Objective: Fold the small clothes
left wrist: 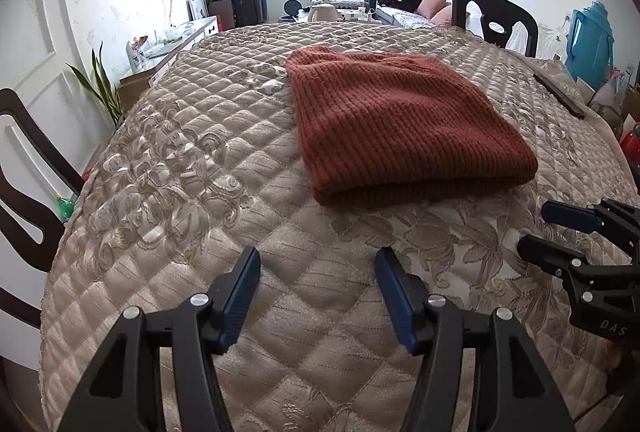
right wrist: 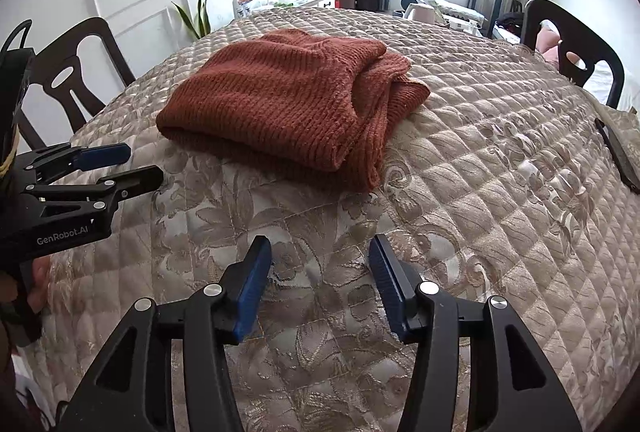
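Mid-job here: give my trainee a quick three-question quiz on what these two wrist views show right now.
1. True or false: the left gripper grips the rust-red sweater.
2. What is the state of the sweater: A spread flat, B folded, C hanging on a chair?
3. Fill in: the right gripper has its jaws ____.

Key: 1 false, both grippers hover apart from it over the quilted cover. 2 B. 3 open.
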The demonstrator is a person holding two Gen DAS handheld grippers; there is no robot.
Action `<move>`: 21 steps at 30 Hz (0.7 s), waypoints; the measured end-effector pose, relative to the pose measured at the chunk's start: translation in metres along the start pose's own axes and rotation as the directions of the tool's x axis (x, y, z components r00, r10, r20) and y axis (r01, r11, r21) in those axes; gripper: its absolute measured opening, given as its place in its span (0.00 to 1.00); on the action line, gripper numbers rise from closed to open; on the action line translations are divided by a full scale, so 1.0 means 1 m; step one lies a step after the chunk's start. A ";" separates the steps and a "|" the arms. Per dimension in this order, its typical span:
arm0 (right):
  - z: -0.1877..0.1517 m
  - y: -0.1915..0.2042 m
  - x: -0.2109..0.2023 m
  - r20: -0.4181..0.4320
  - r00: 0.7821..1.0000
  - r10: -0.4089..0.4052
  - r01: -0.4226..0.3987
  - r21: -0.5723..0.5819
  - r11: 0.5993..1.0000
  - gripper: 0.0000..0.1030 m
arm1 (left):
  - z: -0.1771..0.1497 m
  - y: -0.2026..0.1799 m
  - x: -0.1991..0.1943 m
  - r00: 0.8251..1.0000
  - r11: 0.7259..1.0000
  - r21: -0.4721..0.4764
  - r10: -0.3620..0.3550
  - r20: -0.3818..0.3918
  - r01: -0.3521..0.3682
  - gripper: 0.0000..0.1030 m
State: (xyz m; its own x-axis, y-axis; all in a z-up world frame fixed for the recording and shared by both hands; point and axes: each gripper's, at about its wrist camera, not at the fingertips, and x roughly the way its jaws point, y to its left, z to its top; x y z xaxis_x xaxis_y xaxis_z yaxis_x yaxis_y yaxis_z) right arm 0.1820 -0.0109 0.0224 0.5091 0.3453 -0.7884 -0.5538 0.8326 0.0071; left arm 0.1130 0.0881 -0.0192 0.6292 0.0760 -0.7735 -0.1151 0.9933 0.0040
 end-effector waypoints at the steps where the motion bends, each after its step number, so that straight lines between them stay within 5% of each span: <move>1: 0.000 0.000 0.000 0.000 1.000 0.000 0.000 0.000 1.000 0.50 | 0.000 0.000 0.000 1.000 1.000 0.000 0.000 -0.001 0.000 0.61; 21: 0.000 0.003 0.000 0.000 1.000 0.006 -0.006 0.000 1.000 0.53 | 0.000 -0.001 0.001 1.000 1.000 0.002 -0.002 -0.002 0.002 0.64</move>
State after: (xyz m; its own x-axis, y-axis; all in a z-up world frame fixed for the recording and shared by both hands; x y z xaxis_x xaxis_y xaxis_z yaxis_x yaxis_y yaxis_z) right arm 0.1804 -0.0089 0.0227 0.5053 0.3504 -0.7886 -0.5567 0.8306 0.0123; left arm 0.1133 0.0872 -0.0201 0.6279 0.0742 -0.7747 -0.1125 0.9936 0.0040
